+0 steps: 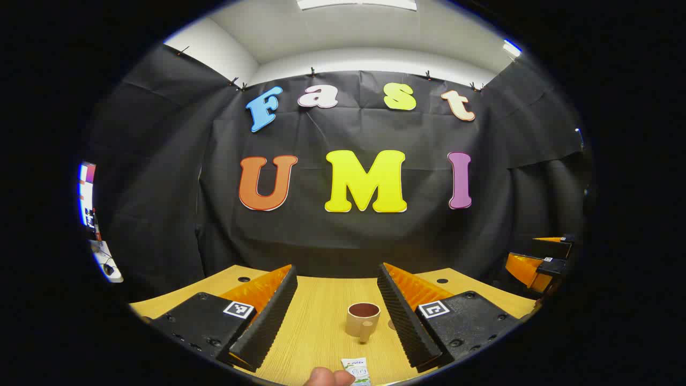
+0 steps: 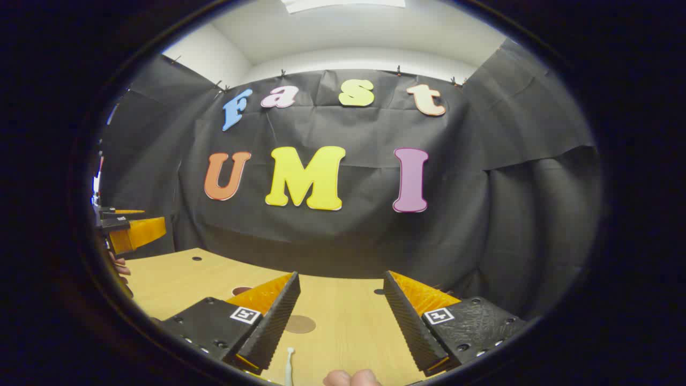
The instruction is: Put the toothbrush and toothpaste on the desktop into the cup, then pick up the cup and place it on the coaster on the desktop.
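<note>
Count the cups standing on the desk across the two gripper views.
1. The cup stands upright on the wooden desk in the left gripper view, between the open fingers of the left claw, nearer its right finger. Others may sit outside both views.

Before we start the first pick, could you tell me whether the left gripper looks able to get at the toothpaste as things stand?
Probably yes: the left gripper is open, and the toothpaste lies on the desktop just below its fingers, with nothing over it; the cup stands farther off.

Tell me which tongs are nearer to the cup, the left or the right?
Left. The cup stands on the desk just ahead of the open left tongs, between their fingers. The right tongs hang open off to the side, over the coaster.
</note>
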